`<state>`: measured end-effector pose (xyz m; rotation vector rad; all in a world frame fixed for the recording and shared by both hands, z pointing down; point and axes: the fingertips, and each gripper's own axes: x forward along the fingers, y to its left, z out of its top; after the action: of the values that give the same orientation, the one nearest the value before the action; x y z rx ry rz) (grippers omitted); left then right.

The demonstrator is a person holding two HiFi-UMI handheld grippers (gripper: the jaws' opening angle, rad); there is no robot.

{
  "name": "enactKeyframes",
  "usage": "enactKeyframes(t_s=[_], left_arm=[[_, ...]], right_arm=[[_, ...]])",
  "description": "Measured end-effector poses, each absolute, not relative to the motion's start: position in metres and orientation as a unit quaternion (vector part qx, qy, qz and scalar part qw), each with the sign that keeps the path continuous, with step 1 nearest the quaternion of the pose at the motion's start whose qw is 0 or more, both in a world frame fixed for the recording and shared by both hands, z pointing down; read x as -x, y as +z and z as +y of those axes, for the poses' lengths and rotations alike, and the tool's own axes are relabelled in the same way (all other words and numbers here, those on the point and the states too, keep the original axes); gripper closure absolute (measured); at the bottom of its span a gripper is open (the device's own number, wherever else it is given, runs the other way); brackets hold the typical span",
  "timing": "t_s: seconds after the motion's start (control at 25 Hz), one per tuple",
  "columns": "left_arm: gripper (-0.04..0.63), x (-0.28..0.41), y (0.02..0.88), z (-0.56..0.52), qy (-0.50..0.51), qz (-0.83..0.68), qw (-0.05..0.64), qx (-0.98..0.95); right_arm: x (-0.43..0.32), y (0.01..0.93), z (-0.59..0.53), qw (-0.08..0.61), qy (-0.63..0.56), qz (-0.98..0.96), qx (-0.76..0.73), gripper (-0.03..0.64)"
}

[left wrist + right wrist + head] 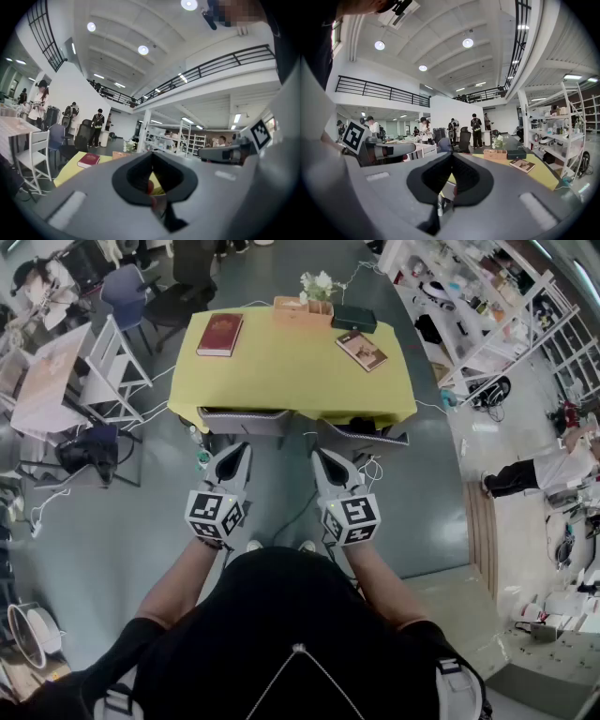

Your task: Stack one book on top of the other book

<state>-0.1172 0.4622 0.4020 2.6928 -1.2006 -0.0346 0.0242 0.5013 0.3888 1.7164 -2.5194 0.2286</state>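
Observation:
A red book (220, 335) lies at the far left of the yellow table (291, 371); it also shows in the left gripper view as the red book (88, 160). A brown picture-cover book (362, 350) lies at the far right, seen too as the brown book (522, 164). Both grippers hang side by side in front of the table, well short of it. My left gripper (240, 448) is shut and empty. My right gripper (319, 456) is shut and empty.
A small wooden box with white flowers (305, 306) and a dark case (354, 319) stand at the table's far edge. Two grey bins (246, 420) hang under its near edge. White chairs (112, 362) stand left, shelving (487, 306) right. People stand in the background.

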Motion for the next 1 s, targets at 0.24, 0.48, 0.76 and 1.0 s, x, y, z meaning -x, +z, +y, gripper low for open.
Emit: enactKeyframes(t_s=[0.24,0.48,0.76,1.0], left_arm=[[0.588,0.121,0.407,0.460,-0.011,-0.407,0.101,-0.908],[0.588,0.128,0.409,0.456,-0.011,-0.408,0.105,-0.907],[0.588,0.145,0.411,0.451,-0.015,-0.407,0.107,-0.907],[0.588,0.168,0.412,0.450,-0.016,-0.403,0.107,-0.909]], right_arm=[[-0.021,0.392,0.498,0.041,0.078,-0.824,-0.560,0.614],[-0.015,0.393,0.492,0.038,0.083,-0.821,-0.563,0.614],[0.000,0.394,0.489,0.038,0.079,-0.818,-0.569,0.614],[0.025,0.394,0.488,0.040,0.075,-0.818,-0.569,0.614]])
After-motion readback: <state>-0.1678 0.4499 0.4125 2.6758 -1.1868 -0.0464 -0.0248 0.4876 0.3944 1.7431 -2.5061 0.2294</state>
